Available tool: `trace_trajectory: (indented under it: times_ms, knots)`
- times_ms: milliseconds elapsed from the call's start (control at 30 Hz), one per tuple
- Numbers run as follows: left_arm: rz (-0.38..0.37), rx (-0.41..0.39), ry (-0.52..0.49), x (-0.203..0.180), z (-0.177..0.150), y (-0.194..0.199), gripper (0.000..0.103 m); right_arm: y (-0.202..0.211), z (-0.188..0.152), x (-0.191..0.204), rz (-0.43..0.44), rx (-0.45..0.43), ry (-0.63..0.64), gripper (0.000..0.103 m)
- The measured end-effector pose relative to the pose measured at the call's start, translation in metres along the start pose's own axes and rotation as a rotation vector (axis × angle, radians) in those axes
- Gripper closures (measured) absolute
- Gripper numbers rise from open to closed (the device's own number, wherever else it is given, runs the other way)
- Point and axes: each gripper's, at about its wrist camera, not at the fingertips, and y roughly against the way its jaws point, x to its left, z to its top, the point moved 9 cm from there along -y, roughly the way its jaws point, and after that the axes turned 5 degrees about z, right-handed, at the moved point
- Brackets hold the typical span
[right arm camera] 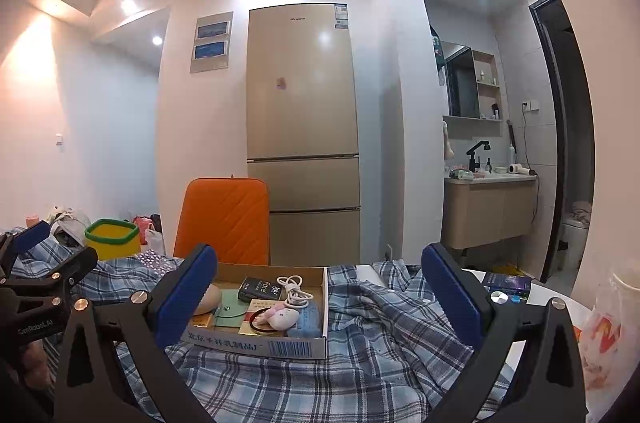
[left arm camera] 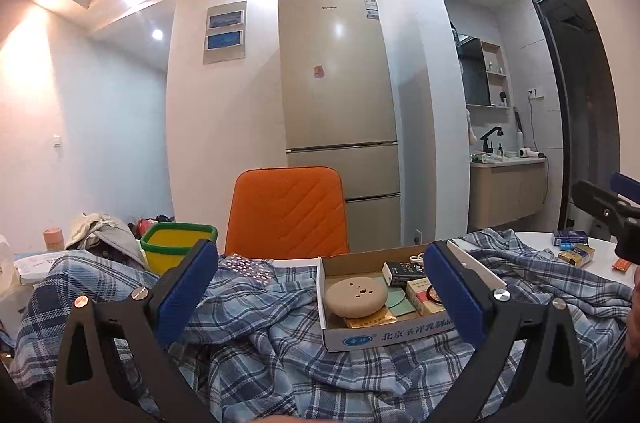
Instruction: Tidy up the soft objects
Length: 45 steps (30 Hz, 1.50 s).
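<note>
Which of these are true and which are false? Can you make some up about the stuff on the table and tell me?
1. Both grippers, left and right, are open and hold nothing. True.
2. The cardboard box sits on the plaid cloth. True.
3. The chair behind the table is green. False: it is orange.
4. The box is empty. False: it holds a round beige disc, a white cable and small packets.
5. The yellow bucket has a green rim. True.

- Plaid shirt (left arm camera: 280, 335): soft woven cloth, matt, rumpled.
- Box (right arm camera: 256, 345): matt cardboard (printed front).
- Fridge (left arm camera: 340, 95): smooth, glossy metal-look door.
- Chair (right arm camera: 224, 219): orange quilted covering, smooth.
- Bin (left arm camera: 178, 245): shiny plastic.
</note>
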Motion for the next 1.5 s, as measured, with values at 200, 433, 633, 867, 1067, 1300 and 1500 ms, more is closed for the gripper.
trace_trajectory:
  times_ms: [200,433,633,867,1067,1300,1500]
  knots:
    - [-0.020,0.021,-0.019,-0.0049,-0.0032,-0.0018,0.001,0.0010,0.0001,-0.0002,-0.001,-0.001,-0.001,0.000]
    - [-0.017,0.010,-0.020,-0.0051,-0.0019,0.0008,0.001,0.0003,-0.0008,0.0003,0.000,0.001,0.000,0.000]
    - [-0.013,0.018,-0.017,-0.0043,-0.0023,-0.0004,0.001,0.0009,-0.0012,0.0014,-0.002,-0.005,0.006,0.000]
    - [-0.015,0.029,-0.026,-0.0050,-0.0039,-0.0017,0.001,0.0021,-0.0027,0.0055,-0.003,-0.012,0.024,0.000]
    - [-0.016,0.031,-0.028,-0.0054,-0.0041,-0.0020,0.001,0.0022,-0.0026,0.0055,-0.002,-0.011,0.024,0.000]
    - [-0.020,0.032,-0.039,-0.0076,-0.0052,-0.0026,0.001,0.0023,-0.0026,0.0057,-0.002,-0.010,0.024,0.000]
    - [-0.027,0.032,-0.046,-0.0093,-0.0058,-0.0031,0.001,0.0024,-0.0022,0.0056,-0.002,-0.010,0.024,0.000]
